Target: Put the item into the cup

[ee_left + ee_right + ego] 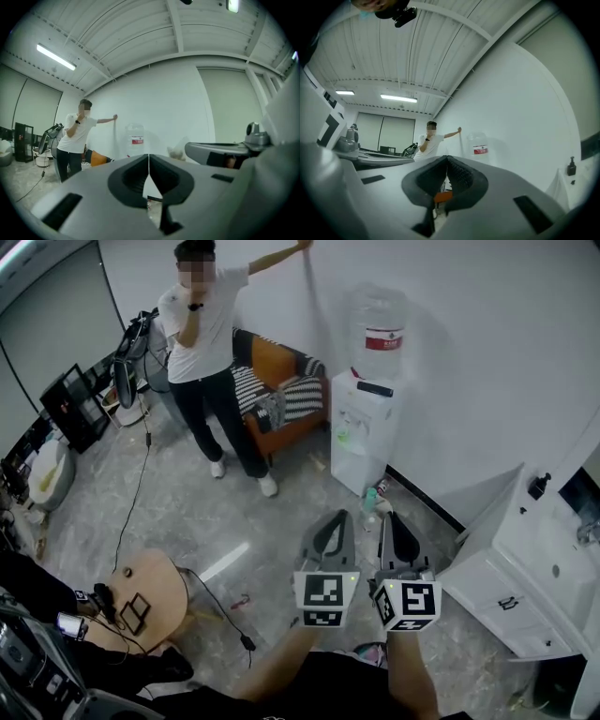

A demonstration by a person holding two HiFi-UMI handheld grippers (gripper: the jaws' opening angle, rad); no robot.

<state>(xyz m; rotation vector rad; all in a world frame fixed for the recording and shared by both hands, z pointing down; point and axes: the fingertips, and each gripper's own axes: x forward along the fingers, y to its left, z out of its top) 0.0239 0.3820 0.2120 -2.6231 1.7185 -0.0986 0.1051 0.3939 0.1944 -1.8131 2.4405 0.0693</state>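
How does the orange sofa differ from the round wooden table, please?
The sofa is orange and stands by the white wall, behind the standing person. The table is pale wood and stands out on the open floor, nearer the camera. The sofa carries striped cushions, while the table carries small dark devices. Both rest on the same grey floor.

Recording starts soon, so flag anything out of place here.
No cup or item shows anywhere. The left gripper and right gripper are shut and aimed at a standing person. Small bottles sit on the floor beside the water dispenser.
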